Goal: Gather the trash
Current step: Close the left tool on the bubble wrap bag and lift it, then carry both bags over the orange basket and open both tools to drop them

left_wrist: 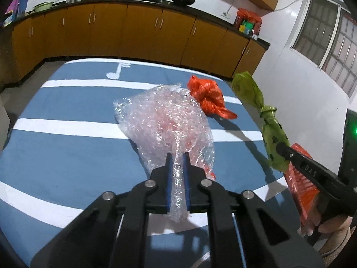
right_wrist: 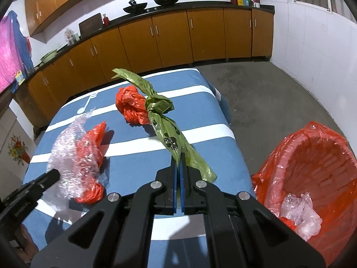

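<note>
While the crumpled bubble wrap (left_wrist: pixel 165 122) lies on the blue cloth with white stripes (left_wrist: pixel 67 151), its near tail runs between the blue pads (left_wrist: pixel 170 178) of the left gripper (left_wrist: pixel 177 158), whose fingers are clamped on that clear plastic. In the right wrist view the same bubble wrap (right_wrist: pixel 67 154) sits at about nine o'clock from the middle of the picture, with a red plastic bag (right_wrist: pixel 89 154) showing through and beside it, and the left gripper (right_wrist: pixel 52 175) touching its near edge. The right gripper (right_wrist: pixel 178 158) has its fingers pressed together on the lower end of a knotted green bag (right_wrist: pixel 165 120) printed with black paw marks; the bag stretches away from the jaws toward eleven o'clock. In the left wrist view that green bag (left_wrist: pixel 265 116) hangs off the cloth's edge at three o'clock, held at its lower end by the right gripper (left_wrist: pixel 281 148). A knotted red bag (right_wrist: pixel 131 105) rests on the cloth just behind the green one, at twelve o'clock from the right jaws, and in the left wrist view that knotted red bag (left_wrist: pixel 209 98) is at one o'clock from the bubble wrap. At four o'clock in the right wrist view stands a basket lined with red plastic (right_wrist: pixel 312 138), off the cloth, holding some crumpled clear plastic (right_wrist: pixel 299 212). Orange cabinets (right_wrist: pixel 169 40) under a dark counter line the far wall.
</note>
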